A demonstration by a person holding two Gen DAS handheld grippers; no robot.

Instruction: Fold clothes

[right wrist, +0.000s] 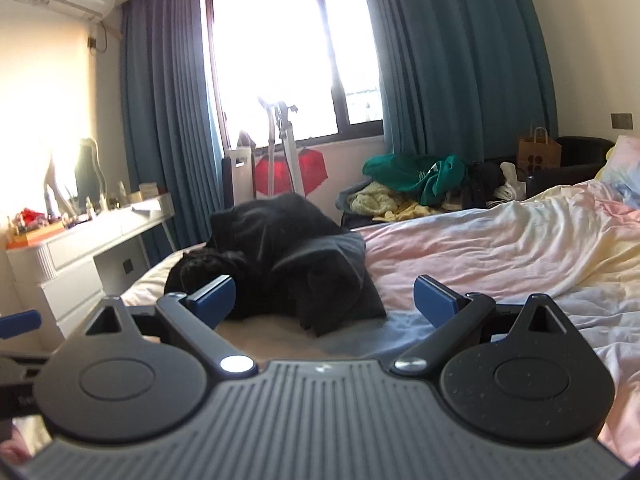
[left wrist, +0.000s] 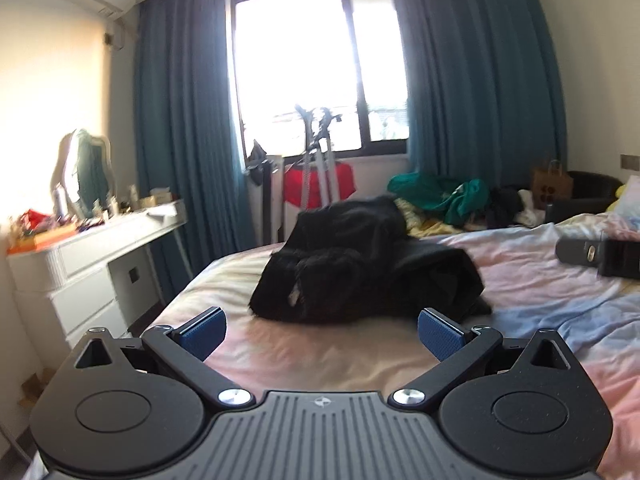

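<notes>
On the bed (left wrist: 540, 292), crumpled black garment (left wrist: 360, 264), both hand-held grippers (left wrist: 320, 332) (right wrist: 322, 300) wide open, empty, left view alone shows the right one

Left gripper (left wrist: 322, 334) hovers low over the bed (left wrist: 320, 356), blue pads (left wrist: 440, 334) spread wide with nothing between them. Just ahead sits a crumpled black garment (left wrist: 360, 268), heaped on the pastel sheet (a pale tag shows on its near side). Off to the right the right gripper (left wrist: 600, 254) lies near the frame edge, too partial to read. Teal clothes (left wrist: 444, 194) pile behind, a white dresser (left wrist: 92, 272) stands left, and teal curtains (left wrist: 184, 120) frame the bright window (left wrist: 316, 64)
</notes>
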